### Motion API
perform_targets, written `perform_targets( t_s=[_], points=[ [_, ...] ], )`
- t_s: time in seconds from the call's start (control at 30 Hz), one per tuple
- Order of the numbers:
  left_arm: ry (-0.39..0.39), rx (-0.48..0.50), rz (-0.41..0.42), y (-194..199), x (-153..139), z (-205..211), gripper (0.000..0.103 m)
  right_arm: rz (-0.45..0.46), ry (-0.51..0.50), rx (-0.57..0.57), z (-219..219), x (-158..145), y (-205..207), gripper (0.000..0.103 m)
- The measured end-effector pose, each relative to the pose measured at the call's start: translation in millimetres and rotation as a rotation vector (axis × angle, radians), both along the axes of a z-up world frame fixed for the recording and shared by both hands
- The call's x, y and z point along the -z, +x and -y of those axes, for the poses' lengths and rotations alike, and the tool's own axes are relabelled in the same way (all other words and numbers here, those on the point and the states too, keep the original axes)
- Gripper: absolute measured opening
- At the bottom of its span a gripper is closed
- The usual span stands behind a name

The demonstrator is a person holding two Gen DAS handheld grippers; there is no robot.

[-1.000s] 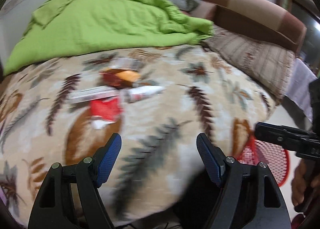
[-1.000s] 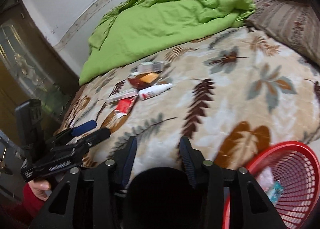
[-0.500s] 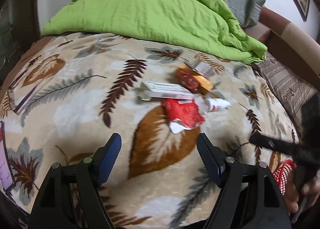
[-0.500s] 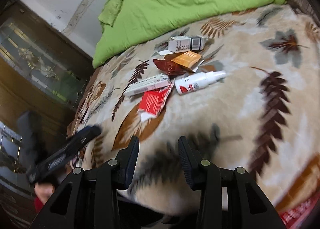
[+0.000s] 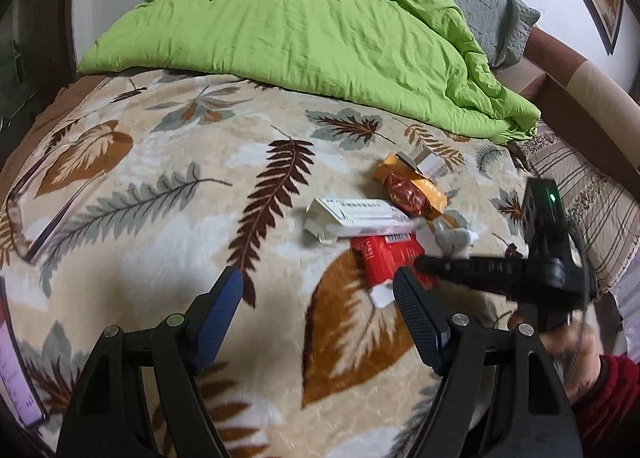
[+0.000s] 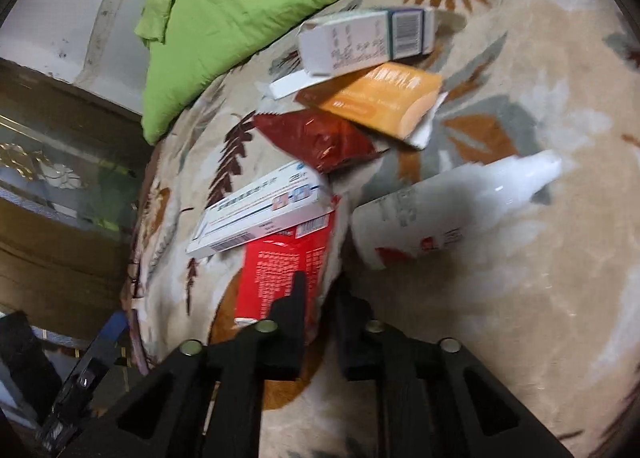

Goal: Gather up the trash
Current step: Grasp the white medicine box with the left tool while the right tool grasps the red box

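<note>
- Right wrist view: we are seeing the right gripper (image 6: pixel 320 290), jaws just closing, clamped on the red packet (image 6: pixel 286 262).
- We are holding the left gripper (image 5: pixel 316 294) apart, empty, beside that packet.

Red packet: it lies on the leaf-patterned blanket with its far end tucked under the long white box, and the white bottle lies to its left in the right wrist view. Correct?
Not quite. In the right wrist view the white bottle lies to the right of the red packet, not the left. The rest holds: the packet is on the leaf-patterned blanket with its far end under the long white box.
</note>
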State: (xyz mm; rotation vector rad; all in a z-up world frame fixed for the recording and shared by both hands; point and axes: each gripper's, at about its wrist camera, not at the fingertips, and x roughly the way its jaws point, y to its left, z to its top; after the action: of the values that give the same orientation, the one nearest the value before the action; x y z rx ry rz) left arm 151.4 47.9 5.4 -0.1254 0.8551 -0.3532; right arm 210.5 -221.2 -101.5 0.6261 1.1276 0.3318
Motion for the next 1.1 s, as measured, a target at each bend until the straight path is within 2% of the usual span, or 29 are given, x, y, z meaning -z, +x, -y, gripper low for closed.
perform_targets(
  t_s=[0.1, 0.27, 0.33, 0.43, 0.6, 0.7, 0.83, 1.0, 1.1],
  points=[
    [-0.003, 0.020, -0.005, 14, 0, 6, 0.076, 0.010, 0.026, 0.003, 3, -4, -13, 0.003],
    [-0.013, 0.056, -0.005, 38, -4, 17, 0.076, 0.043, 0.006, -0.004, 21, -26, -50, 0.003],
    [-0.004, 0.074, -0.003, 54, -3, 27, 0.077, 0.066, -0.018, -0.002, 31, -35, -67, 0.003],
    [0.029, 0.091, -0.013, 80, 5, 43, 0.077, 0.084, 0.001, 0.021, 47, -40, -88, 0.003],
    [-0.033, 0.125, -0.148, 131, 36, 56, 0.077, 0.098, 0.034, 0.056, 59, -33, -111, 0.003],
    [-0.048, 0.117, -0.197, 144, 49, 59, 0.076, 0.132, 0.052, 0.078, 65, -37, -114, 0.003],
    [-0.083, 0.197, -0.271, 135, 62, 65, 0.076, 0.128, 0.053, 0.096, 69, -35, -115, 0.003],
    [-0.061, 0.321, -0.246, 90, 59, 72, 0.077, 0.138, 0.049, 0.141, 77, -36, -120, 0.003],
    [-0.025, 0.350, -0.236, 73, 57, 78, 0.077, 0.137, 0.054, 0.210, 87, -36, -125, 0.003]
  ],
)
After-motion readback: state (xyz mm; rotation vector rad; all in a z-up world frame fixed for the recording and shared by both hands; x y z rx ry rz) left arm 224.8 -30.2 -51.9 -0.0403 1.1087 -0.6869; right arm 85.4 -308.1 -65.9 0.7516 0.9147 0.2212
